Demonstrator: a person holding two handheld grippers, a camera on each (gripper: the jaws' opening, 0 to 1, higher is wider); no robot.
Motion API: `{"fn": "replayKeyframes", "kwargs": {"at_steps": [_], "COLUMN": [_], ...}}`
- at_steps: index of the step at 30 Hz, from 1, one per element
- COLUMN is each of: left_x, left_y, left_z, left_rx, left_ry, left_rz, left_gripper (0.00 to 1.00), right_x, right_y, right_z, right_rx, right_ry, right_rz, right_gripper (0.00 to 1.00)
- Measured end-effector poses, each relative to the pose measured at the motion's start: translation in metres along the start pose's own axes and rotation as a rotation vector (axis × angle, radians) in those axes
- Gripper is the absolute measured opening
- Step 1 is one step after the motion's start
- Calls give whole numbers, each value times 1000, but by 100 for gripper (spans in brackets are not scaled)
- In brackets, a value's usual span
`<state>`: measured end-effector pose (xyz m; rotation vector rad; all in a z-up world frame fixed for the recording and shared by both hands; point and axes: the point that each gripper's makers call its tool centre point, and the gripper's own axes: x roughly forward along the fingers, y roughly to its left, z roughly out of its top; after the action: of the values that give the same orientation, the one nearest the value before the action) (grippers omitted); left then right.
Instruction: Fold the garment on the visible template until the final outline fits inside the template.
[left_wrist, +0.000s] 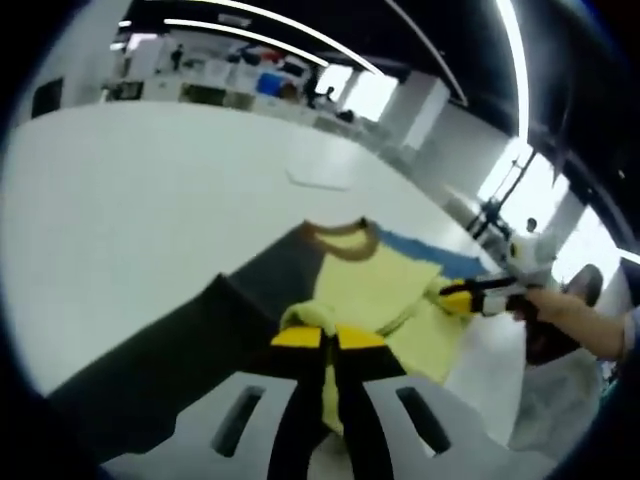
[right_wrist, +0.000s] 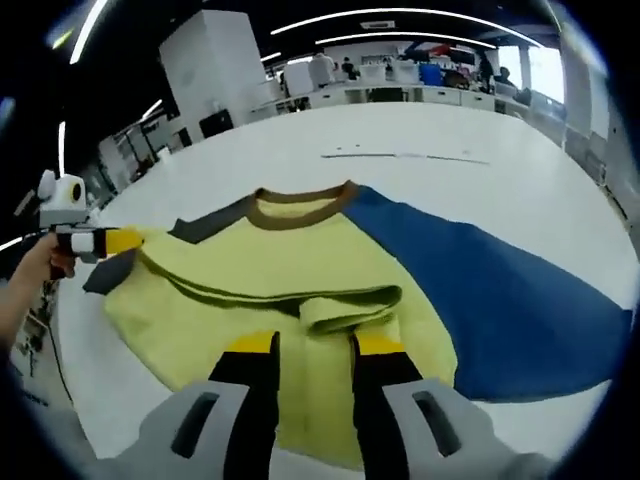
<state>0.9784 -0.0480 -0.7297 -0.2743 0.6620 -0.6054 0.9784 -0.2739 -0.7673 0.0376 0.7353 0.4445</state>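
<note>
- Left gripper view: the white counter (left_wrist: 150, 220) spreads across the upper left of the frame. A dark grey panel (left_wrist: 180, 350) runs from the lower left up toward the centre.
- At lower centre the left tool (left_wrist: 328, 338) has its yellow-tipped jaws nearly together, clenched on a bunched fold of the yellow garment (left_wrist: 375, 285).
- The garment's brown collar (left_wrist: 340, 238) sits just above centre, with a sliver of blue cloth (left_wrist: 430, 255) behind it.
- At the right of the frame the right tool (left_wrist: 470, 298), held by a person's hand (left_wrist: 560, 310), pinches the garment's edge.
- Right gripper view: at the far left the left tool (right_wrist: 120, 240) appears with a hand (right_wrist: 35, 265), touching the garment's corner.
- Here the garment (right_wrist: 270, 270) lies broad across the centre, collar (right_wrist: 300, 205) at top; the blue cloth (right_wrist: 490, 300) fills the right side, far more than the other view reveals.
- At bottom centre the right tool (right_wrist: 315, 345) shows its jaws parted, straddling a raised fold; whether it grips the fold I cannot tell.
</note>
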Motion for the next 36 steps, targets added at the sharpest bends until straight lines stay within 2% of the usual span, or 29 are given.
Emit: {"fn": "replayKeyframes", "kwargs": {"at_steps": [1, 2, 15, 19, 24, 30, 33, 36], "left_x": [0, 0, -1, 0, 0, -1, -2, -2], "left_y": [0, 0, 0, 0, 0, 1, 1, 2], "left_z": [0, -1, -3, -5, -8, -11, -10, -9], "left_rx": [-1, -1, -8, -17, -17, -23, -23, -32], "left_ry": [1, 1, 2, 9, 15, 18, 14, 8], "left_rz": [-2, -3, -5, -3, 1, 5, 11, 13], "left_gripper": [0, 0, 0, 0, 0, 0, 0, 0], "right_x": [2, 2, 7, 8, 9, 9, 8, 6], "right_y": [1, 0, -8, -7, -9, -7, -5, -4], "right_z": [2, 3, 7, 7, 6, 6, 4, 3], "right_rx": [51, 65, 157, 159, 158, 135, 120, 118], "right_ry": [-19, -23, -81, -81, -94, -90, -82, -89], "right_rz": [-1, -1, -27, -25, -45, -31, -24, -19], "right_gripper": [26, 26, 20, 19, 13, 11, 5, 3]}}
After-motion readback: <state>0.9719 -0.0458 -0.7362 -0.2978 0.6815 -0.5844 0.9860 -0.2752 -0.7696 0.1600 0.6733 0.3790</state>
